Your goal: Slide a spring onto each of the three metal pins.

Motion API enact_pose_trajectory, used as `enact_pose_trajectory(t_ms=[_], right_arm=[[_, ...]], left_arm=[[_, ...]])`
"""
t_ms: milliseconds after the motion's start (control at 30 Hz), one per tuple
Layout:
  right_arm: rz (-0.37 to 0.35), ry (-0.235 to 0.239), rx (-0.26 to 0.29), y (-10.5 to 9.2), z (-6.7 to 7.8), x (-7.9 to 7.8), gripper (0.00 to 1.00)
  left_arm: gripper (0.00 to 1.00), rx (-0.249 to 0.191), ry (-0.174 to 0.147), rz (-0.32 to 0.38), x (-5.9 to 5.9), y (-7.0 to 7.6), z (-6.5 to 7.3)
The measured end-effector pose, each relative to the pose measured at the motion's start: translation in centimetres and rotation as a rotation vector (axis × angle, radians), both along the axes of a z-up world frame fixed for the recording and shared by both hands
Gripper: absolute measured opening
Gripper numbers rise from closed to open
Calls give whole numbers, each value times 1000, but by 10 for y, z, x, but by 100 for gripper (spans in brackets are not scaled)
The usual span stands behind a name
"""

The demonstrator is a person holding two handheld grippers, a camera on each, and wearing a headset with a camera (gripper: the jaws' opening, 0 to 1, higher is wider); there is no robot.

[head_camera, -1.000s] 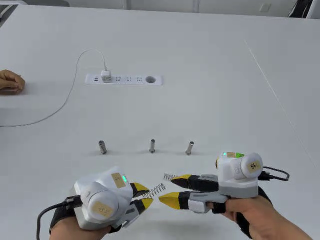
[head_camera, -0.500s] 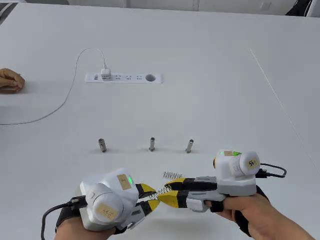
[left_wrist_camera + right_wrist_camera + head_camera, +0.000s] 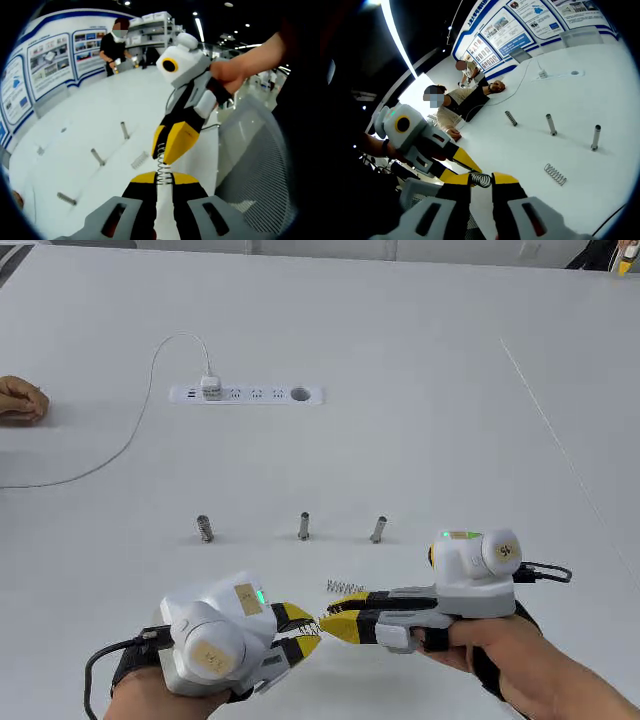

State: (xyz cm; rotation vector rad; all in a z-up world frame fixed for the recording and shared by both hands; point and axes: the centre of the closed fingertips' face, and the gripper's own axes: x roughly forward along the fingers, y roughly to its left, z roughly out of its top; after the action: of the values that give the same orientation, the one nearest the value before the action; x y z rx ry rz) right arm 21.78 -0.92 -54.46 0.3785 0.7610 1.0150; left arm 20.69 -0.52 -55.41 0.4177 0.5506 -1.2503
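Your left gripper (image 3: 161,178) is clamped on one end of a spring (image 3: 160,159). Your right gripper (image 3: 482,179) meets it tip to tip, with its jaws pinched on the other end. A second spring (image 3: 345,588) lies on the table (image 3: 420,420) just beyond the right tips. Further ahead of both grippers stand three pins (image 3: 304,527). The leftmost pin (image 3: 204,530) already wears a spring.

three pins (image 3: 304,526) stand in a row at 12 o'clock. three springs (image 3: 344,588): one loose at centre, one on the 9 o'clock pin, the third spring (image 3: 318,623) held at 6 o'clock. one power strip (image 3: 246,396) and one cable (image 3: 140,430) at 11 o'clock.
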Motion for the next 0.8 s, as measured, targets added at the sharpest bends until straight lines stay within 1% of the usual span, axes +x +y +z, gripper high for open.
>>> enact_pose_trajectory(t_ms=[100,233,367,467,500,567,667,733,800], right_arm=[[12,-10,-2,0,7,4,16],[34,-39,-8,2,20,11,14],[73,-85,-32,6,33,18,14],[113,-128,-74,9,38,22,15],[141,-149,-103,9,38,22,15],[188,-172,-142,9,38,21,18],[268,-211,-221,8,35,19,18],[303,-228,-244,8,36,19,18],[322,-232,-247,9,38,18,18]], left_arm=[[10,-2,-8,-4,5,-1,4],[10,-6,-27,-8,13,-2,10],[10,-19,-45,-2,23,-4,18],[10,-32,-54,0,28,-7,23],[10,-38,-57,0,29,-8,25],[10,-48,-58,-5,30,-9,28],[10,-58,-63,-12,31,-10,32],[10,-58,-66,-16,31,-10,32],[10,-64,-66,-20,31,-9,34]])
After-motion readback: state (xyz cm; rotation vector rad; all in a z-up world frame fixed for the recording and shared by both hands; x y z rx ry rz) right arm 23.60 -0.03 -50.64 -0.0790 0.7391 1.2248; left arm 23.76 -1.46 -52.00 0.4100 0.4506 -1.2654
